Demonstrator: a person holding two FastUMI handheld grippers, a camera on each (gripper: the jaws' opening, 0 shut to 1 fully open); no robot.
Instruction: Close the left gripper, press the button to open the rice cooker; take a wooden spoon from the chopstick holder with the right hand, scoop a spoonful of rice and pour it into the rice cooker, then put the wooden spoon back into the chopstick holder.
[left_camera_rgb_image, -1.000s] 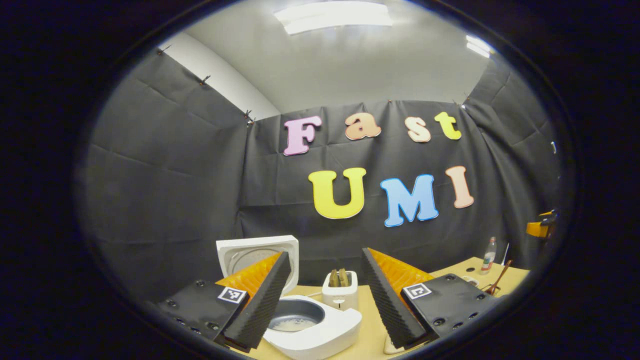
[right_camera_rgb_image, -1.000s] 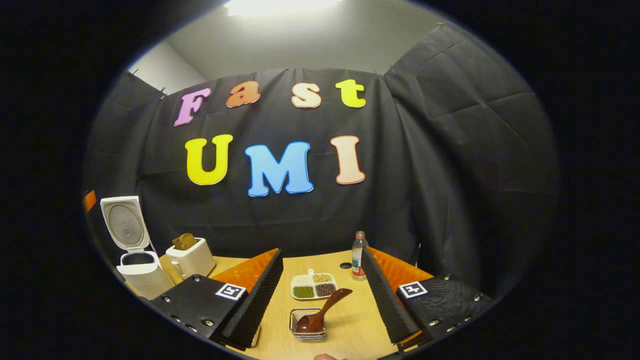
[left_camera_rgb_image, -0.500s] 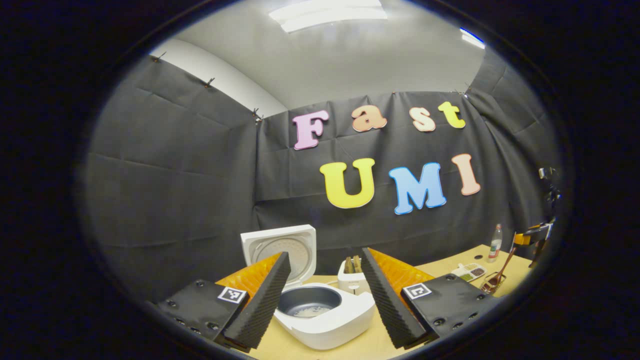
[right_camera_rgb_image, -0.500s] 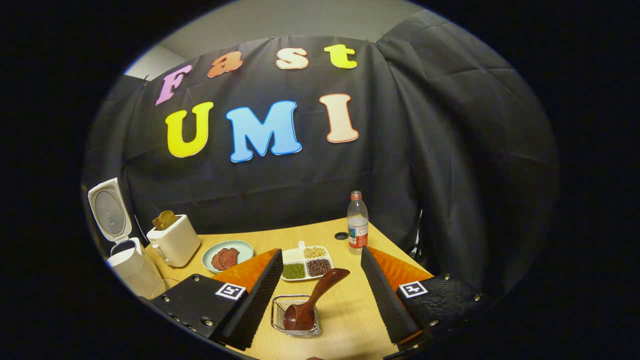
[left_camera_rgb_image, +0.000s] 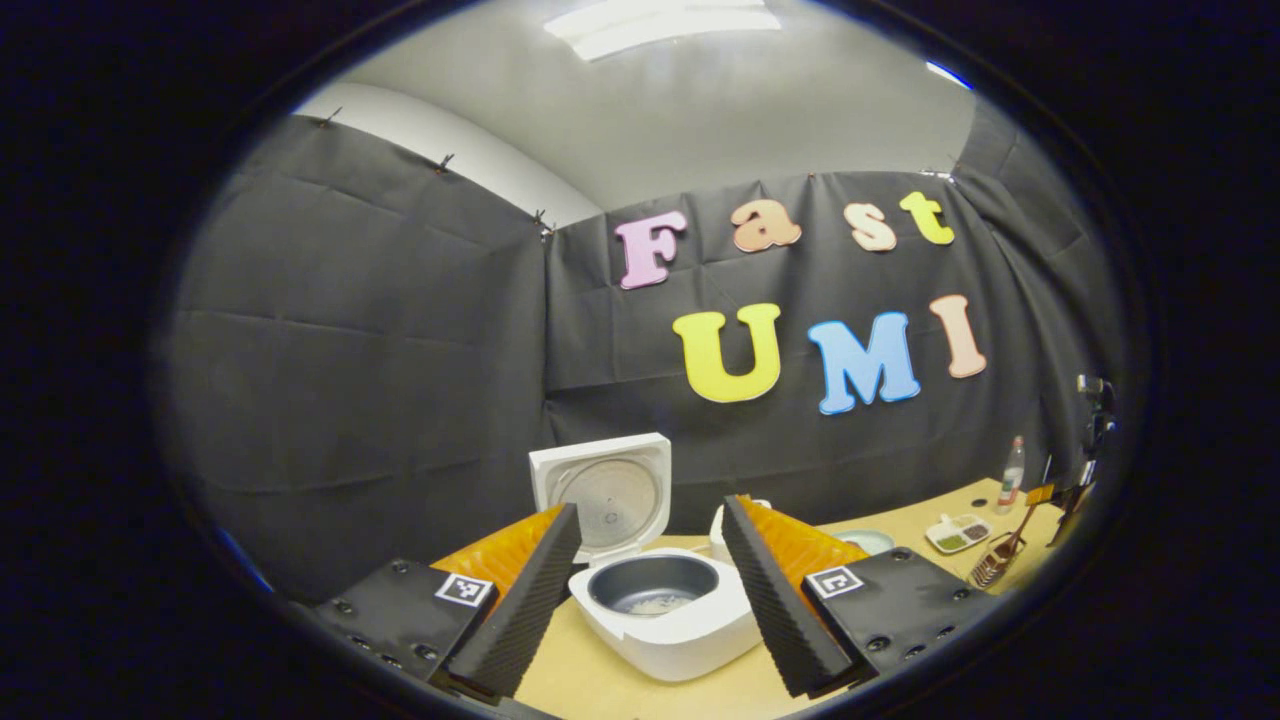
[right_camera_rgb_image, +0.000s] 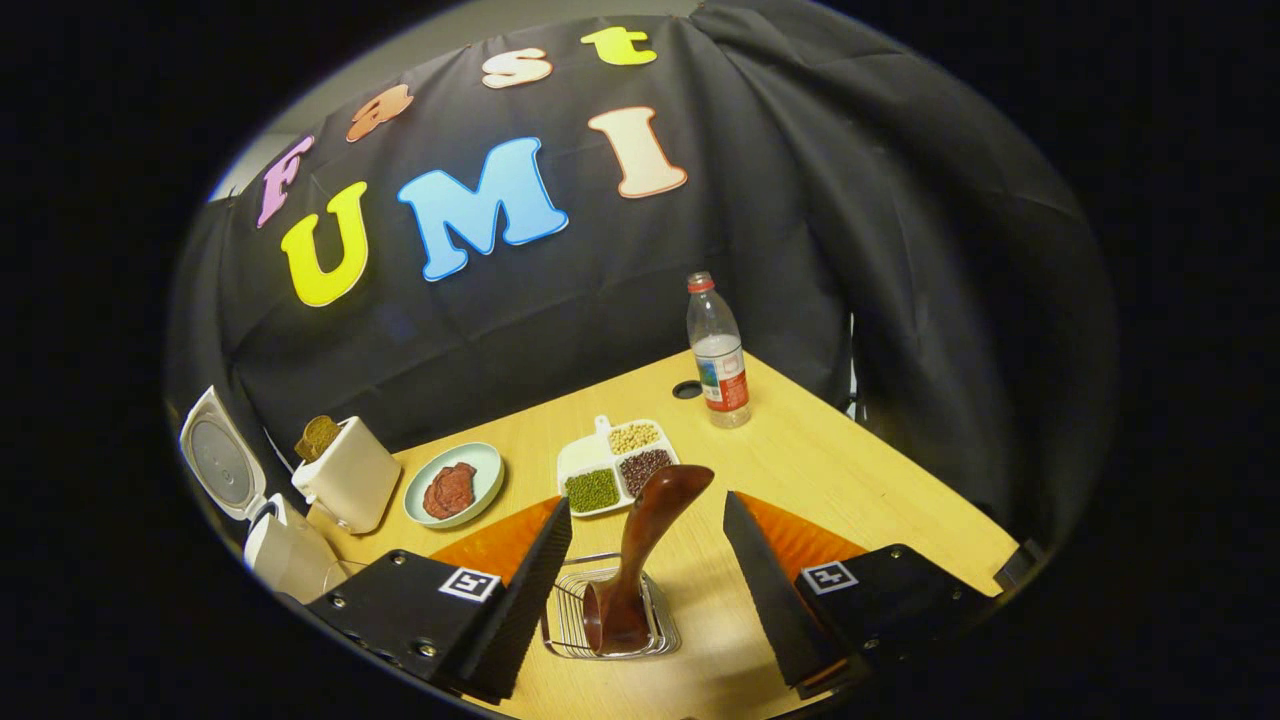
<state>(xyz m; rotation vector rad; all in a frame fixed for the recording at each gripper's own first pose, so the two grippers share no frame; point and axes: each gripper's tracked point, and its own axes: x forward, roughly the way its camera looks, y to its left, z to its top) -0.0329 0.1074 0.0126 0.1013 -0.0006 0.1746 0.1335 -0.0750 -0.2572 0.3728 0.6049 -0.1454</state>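
Left gripper (left_camera_rgb_image: 650, 600) sits spread wide over the open rice cooker (left_camera_rgb_image: 665, 610), rice barely visible inside. Right gripper (right_camera_rgb_image: 645, 590) also apart, nothing held; wooden spoon (right_camera_rgb_image: 640, 565) stands in the chopstick holder (right_camera_rgb_image: 610, 625) at 6 o'clock, bowl half hidden.

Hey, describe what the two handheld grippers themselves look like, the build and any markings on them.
Both look alike. The left gripper and the right gripper each have two wedge-shaped fingers with ridged inner faces, mounted on black plates with screws. Each plate carries a small square black-and-white marker tag. No cables or sleeves can be seen.
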